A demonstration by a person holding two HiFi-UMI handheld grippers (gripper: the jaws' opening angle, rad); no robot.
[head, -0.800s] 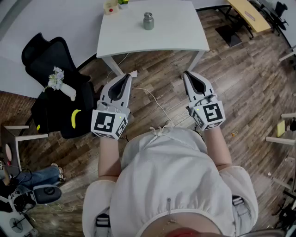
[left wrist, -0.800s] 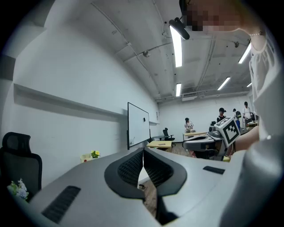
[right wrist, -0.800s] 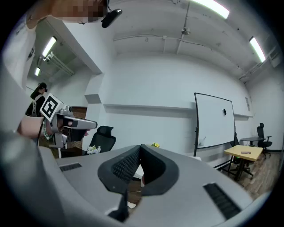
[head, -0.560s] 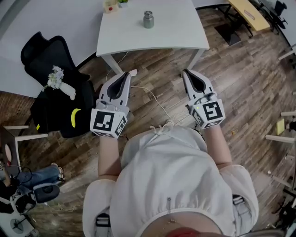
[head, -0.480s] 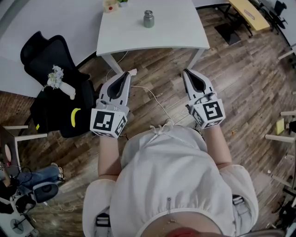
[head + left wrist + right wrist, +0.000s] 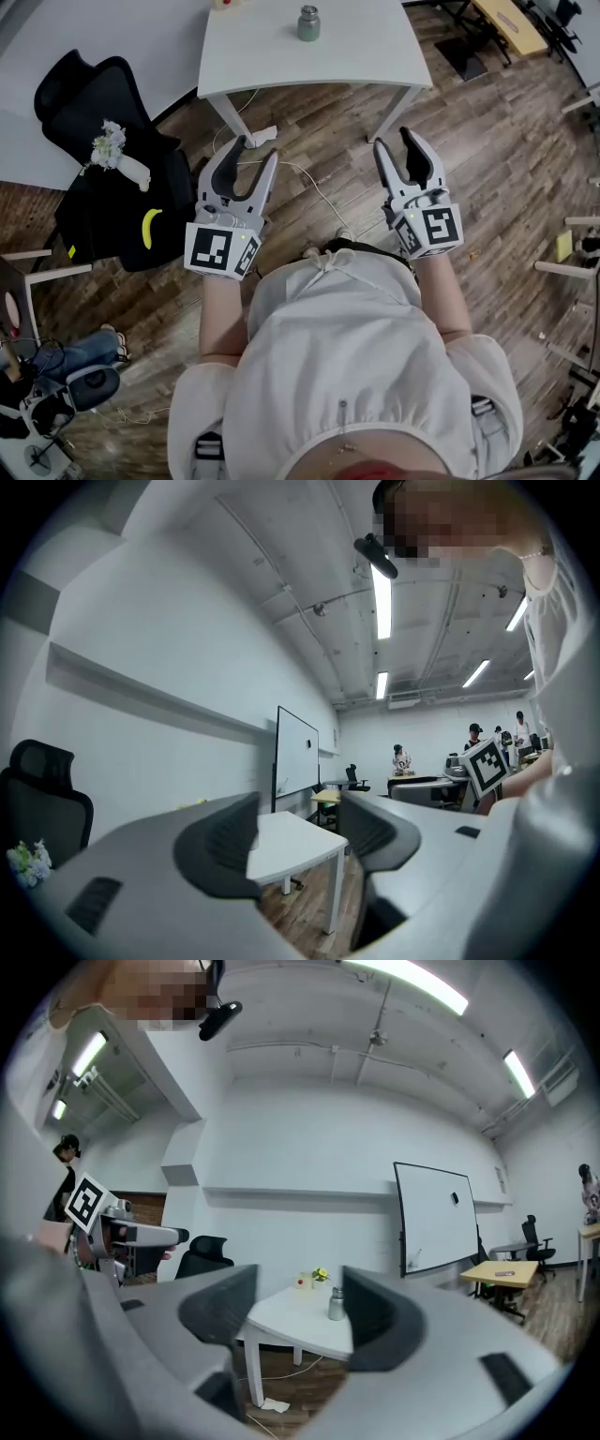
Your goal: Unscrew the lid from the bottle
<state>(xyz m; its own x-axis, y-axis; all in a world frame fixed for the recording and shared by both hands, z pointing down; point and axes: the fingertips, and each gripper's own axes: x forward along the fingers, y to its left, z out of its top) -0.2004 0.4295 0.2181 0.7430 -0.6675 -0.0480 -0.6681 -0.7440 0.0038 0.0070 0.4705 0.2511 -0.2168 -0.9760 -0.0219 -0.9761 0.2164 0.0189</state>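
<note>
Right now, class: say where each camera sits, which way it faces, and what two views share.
Head view: on the person's head, facing steeply down; shows white shirt, left tongs, right tongs.
Left gripper view: rides the left tongs, facing the white table; right tongs show at right.
Right gripper view: rides the right tongs, facing white table and bottle; left tongs at left.
Shared: all three see the white table.

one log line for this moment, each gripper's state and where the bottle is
left gripper: open, empty | right gripper: open, empty | bottle: upright on table, lid on, apart from both grippers
</note>
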